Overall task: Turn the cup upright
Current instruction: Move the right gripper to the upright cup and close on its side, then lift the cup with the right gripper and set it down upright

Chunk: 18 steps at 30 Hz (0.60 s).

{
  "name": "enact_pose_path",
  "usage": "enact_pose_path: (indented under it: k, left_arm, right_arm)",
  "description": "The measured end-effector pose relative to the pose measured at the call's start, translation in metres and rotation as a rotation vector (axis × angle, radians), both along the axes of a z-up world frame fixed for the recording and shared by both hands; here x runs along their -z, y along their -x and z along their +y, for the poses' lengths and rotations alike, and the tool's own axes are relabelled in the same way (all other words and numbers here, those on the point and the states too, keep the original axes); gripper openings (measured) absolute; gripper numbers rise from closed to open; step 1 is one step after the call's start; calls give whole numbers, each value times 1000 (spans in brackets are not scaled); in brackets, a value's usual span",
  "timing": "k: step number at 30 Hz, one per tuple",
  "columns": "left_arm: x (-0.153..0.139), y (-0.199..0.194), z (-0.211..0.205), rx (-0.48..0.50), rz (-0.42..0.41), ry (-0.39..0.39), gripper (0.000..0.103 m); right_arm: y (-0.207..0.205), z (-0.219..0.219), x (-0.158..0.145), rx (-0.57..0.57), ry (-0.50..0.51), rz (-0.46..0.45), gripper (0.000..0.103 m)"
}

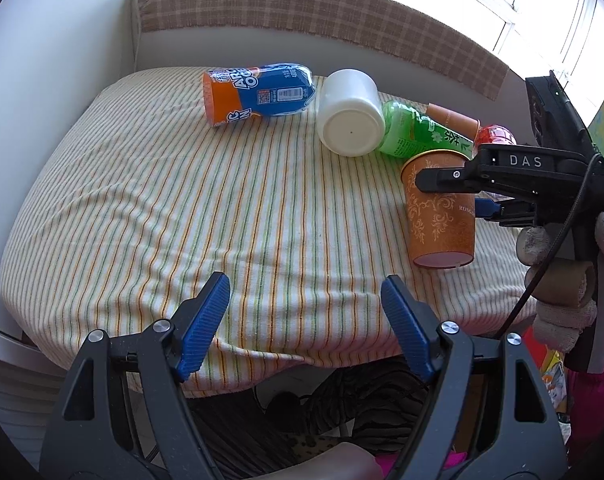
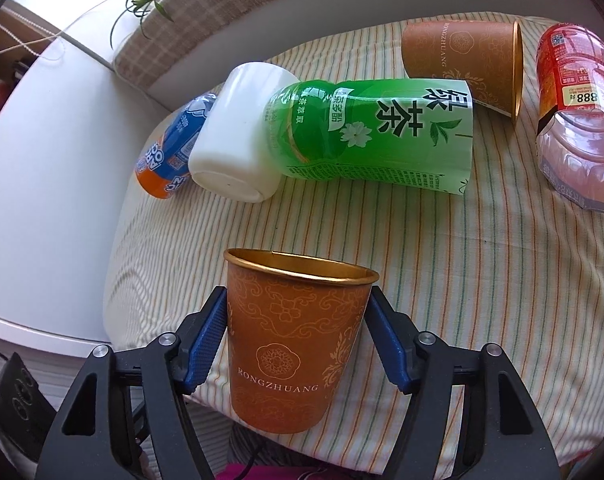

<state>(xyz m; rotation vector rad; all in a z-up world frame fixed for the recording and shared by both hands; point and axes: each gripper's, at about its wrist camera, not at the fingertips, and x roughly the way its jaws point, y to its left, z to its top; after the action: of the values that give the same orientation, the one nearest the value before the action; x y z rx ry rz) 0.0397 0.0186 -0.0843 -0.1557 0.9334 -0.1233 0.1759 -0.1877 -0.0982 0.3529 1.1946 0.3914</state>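
Note:
An orange paper cup (image 2: 294, 344) with a gold rim stands mouth up between the blue pads of my right gripper (image 2: 298, 340), which is shut on it. In the left wrist view the same cup (image 1: 438, 216) stands at the right of the striped cloth, with the right gripper (image 1: 454, 184) around its upper part. My left gripper (image 1: 306, 320) is open and empty over the near edge of the cloth. A second orange paper cup (image 2: 462, 64) lies on its side at the back. A white cup (image 2: 238, 136) lies on its side.
A green tea bottle (image 2: 374, 136), a blue and orange bottle (image 1: 258, 94) and a red bottle (image 2: 578, 112) lie on the striped cloth (image 1: 182, 208). A checked cushion (image 1: 302, 12) runs along the back. A white surface (image 2: 42, 200) lies to the left.

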Motion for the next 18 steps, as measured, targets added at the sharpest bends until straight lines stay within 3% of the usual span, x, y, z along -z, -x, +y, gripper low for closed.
enact_pose_path:
  k: [18]
  left_arm:
    - [-1, -5, -6, 11, -8, 6, 80]
  right_arm:
    - [39, -6, -34, 23, 212, -454, 66]
